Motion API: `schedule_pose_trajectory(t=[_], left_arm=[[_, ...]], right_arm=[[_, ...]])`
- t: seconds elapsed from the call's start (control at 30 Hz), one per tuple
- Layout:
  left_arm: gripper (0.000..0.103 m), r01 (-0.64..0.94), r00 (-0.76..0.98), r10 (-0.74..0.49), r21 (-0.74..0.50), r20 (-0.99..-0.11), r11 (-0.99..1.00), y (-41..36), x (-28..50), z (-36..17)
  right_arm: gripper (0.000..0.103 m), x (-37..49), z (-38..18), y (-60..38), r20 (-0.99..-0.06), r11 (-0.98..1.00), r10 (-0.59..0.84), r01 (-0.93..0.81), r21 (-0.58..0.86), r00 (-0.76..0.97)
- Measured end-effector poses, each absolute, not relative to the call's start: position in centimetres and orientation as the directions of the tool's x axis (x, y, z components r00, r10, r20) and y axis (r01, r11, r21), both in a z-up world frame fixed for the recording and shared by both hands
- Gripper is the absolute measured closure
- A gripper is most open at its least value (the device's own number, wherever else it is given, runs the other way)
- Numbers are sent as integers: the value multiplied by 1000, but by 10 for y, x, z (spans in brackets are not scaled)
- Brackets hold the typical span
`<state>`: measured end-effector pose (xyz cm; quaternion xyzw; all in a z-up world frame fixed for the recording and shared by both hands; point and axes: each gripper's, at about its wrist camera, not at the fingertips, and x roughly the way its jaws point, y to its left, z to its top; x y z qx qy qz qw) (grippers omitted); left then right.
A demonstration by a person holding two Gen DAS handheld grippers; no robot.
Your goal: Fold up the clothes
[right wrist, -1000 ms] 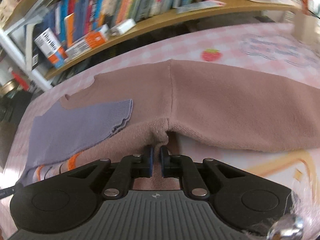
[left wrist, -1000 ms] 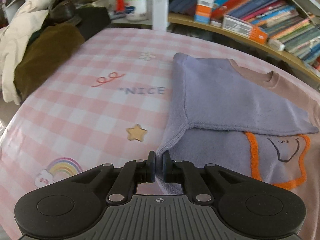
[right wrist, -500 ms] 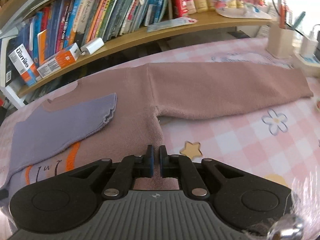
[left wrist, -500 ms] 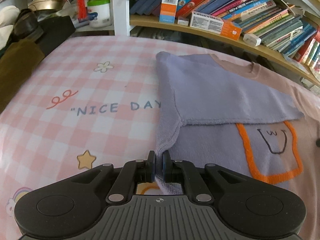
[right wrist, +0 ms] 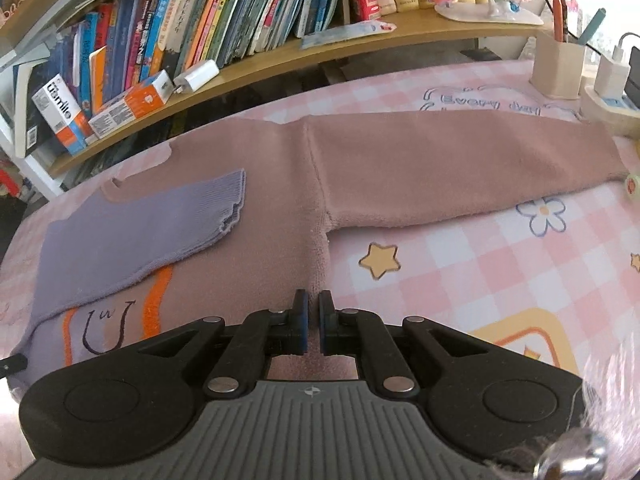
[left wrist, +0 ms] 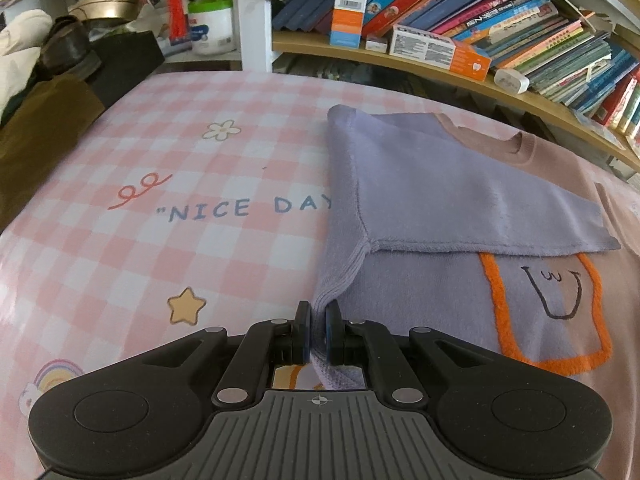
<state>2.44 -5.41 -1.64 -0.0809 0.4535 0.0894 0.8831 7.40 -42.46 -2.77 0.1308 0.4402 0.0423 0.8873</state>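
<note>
Both views have swung rightward across the sweater [left wrist: 420,200] lying flat on the checked counter [left wrist: 160,240]. Left hand-held gripper [left wrist: 318,330] stays clamped on its lilac side edge; right hand-held gripper [right wrist: 311,322] pinches the pink side edge.

The left tool [left wrist: 318,332] sits low over the desk, fingers pointing forward, its two blue-padded fingers [left wrist: 303,334] nearly together with a fold of the sweater [left wrist: 420,300] pinched between them. The right tool [right wrist: 311,326] is also low and level, its fingers [right wrist: 300,328] drawn close on the sweater's pink side edge, a narrow gap showing between the pads.
</note>
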Motion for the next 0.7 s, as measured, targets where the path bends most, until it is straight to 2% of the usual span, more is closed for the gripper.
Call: schedule_pose_trajectory(t=[0.5,0.53,0.6,0.63,0.7], left_arm=[[96,-238,580,73,-83,-811,968,-66,11,-18],[95,-241,580,72,-87,-811,967,-65,11,-18],[93,-245,579,68,-94,-812,965,-64,10,-18],[91,-247,578,66,-98,-813,964,-64,9,-18],[89,-251,576,60,-106,-815,962,-64,7,-17]], right_arm=[[98,77,-30,-439,-769,964,188,35,264,611],[94,77,-29,-439,-770,965,193,27,263,608],[81,75,-29,-442,-771,958,218,18,285,599],[67,72,-28,-443,-769,955,229,14,295,596],[65,65,-27,-445,-766,950,249,4,312,592]])
